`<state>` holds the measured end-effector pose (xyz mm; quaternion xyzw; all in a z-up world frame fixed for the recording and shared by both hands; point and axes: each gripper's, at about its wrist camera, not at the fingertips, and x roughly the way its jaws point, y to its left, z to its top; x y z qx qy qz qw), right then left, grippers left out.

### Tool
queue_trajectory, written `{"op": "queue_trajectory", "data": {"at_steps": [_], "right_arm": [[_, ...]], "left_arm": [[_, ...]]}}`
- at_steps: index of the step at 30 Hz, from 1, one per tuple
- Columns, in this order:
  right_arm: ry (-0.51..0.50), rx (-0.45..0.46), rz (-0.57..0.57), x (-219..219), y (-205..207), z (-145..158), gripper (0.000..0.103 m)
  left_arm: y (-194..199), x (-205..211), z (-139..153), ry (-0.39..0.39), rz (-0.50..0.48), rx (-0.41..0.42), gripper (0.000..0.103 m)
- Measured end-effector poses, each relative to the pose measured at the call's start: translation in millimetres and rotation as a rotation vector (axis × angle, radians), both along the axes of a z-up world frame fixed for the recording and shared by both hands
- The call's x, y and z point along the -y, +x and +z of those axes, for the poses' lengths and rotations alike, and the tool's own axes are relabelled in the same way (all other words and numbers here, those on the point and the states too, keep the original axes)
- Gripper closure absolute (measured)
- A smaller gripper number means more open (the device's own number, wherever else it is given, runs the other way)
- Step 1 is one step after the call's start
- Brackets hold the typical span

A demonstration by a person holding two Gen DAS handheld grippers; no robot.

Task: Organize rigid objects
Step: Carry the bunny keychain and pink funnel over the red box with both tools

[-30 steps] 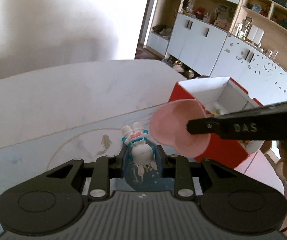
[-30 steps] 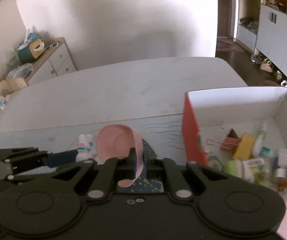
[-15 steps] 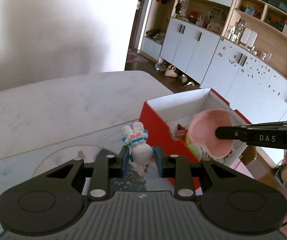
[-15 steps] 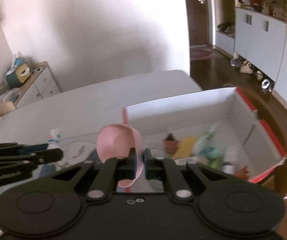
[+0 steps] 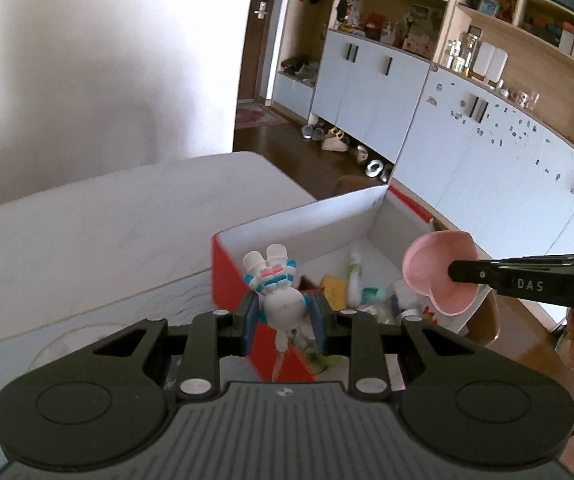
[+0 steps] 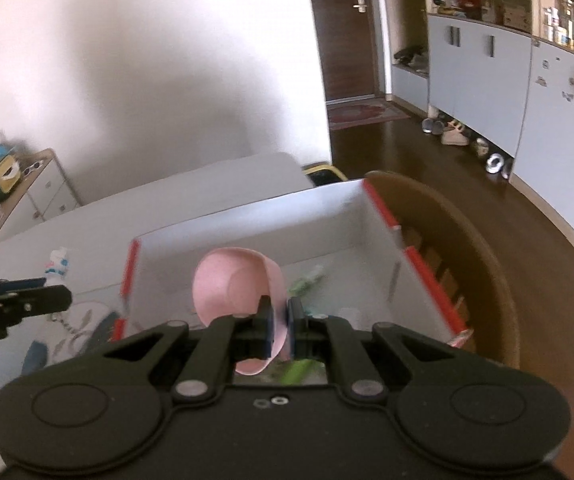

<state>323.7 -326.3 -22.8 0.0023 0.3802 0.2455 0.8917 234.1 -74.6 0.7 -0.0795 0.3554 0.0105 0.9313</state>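
Box (image 5: 299, 216): red outside, white inside, open at the top, standing at the bench's (image 5: 87, 232) edge; small clutter already lies on its floor, so we read it as the collecting place
Left tongs (image 5: 285, 312): narrowed onto the white toy figure (image 5: 277, 292), gripped at its body with the legs pointing to 12 o'clock; we see it hang above the box's near corner
Right tongs (image 6: 279, 326): pinched nearly shut on the thin wall of the pink heart-shaped dish (image 6: 235, 284), a rim hold that leaves the hollow facing us
Dish position: in the left view the dish sits at 3 o'clock of the figure, over the box's near right side
Stage: we judge both things are carried over the box, release not yet done
Risk: we think the tilted dish may land on the clutter
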Motion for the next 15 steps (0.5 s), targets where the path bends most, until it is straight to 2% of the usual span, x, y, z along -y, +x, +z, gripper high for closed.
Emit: {"op": "queue_trajectory", "data": {"at_steps": [10,15], "right_arm": [[-0.029,-0.017,-0.035,26.5,34.2,-18.1,0.096],[-0.044,-0.032,-0.016,24.1,48.5,-27.4,0.096]], "left_arm": [[62.9,46.4,8.6,0.065,-0.06,0.032,0.076],[97.8,59.5,-5.9,0.063,-0.106,0.001,0.076]]}}
